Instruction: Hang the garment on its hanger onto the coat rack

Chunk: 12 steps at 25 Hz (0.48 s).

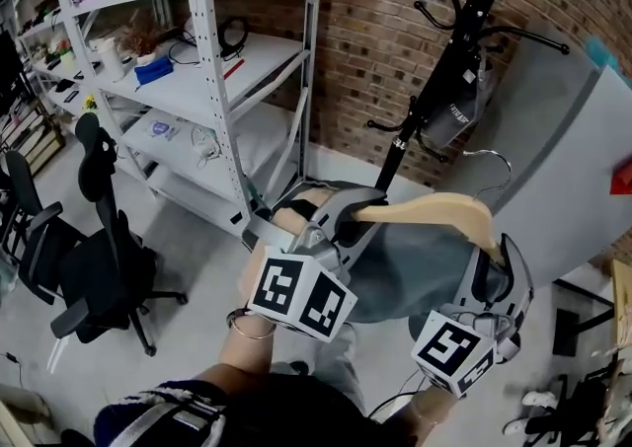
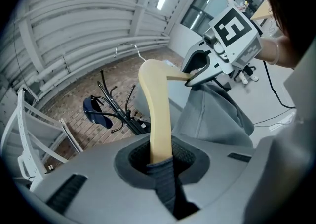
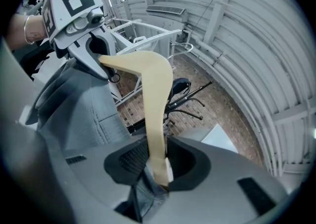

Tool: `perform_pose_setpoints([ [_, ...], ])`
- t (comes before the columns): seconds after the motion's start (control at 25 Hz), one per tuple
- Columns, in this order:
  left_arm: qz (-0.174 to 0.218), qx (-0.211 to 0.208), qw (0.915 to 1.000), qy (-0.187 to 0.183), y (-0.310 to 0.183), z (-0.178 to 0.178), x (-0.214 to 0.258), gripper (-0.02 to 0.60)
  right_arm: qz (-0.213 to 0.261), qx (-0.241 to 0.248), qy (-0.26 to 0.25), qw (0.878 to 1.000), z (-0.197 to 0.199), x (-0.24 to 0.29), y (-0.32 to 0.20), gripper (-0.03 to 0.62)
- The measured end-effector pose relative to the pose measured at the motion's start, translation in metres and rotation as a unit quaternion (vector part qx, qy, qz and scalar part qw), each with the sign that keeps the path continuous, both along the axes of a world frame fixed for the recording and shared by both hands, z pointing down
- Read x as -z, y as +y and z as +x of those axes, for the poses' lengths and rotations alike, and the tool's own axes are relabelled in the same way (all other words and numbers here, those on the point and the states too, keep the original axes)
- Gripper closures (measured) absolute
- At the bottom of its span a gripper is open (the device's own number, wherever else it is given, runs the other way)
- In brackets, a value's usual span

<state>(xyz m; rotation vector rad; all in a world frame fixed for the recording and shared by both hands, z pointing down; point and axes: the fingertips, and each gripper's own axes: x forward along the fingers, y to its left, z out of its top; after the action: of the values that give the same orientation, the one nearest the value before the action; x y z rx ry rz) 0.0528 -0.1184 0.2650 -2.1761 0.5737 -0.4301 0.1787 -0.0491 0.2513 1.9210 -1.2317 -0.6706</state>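
Left gripper view: the left hand-held gripper (image 2: 160,163) is seen clamped on one end of the wooden hanger (image 2: 157,109), and the right hand-held gripper (image 3: 157,171) on the other end. The grey garment (image 1: 405,272) is draped beneath it, held up near the coat rack (image 1: 454,50). The hanger is judged stiff and light, the cloth soft and slippery; the ends are best gripped.

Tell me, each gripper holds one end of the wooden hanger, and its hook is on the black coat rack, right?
Not yet. The left gripper and right gripper each hold one end of the wooden hanger, but the left gripper view shows its hook free in the air, apart from the black coat rack.
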Motion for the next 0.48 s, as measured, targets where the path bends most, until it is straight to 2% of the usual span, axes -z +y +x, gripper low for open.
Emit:
perform_pose_setpoints([
  [0.48,0.012,0.013,0.9998,0.014,-0.110,0.086,0.018,0.541,0.021,0.018,0.017,0.999,0.086,0.023,-0.113,0.484],
])
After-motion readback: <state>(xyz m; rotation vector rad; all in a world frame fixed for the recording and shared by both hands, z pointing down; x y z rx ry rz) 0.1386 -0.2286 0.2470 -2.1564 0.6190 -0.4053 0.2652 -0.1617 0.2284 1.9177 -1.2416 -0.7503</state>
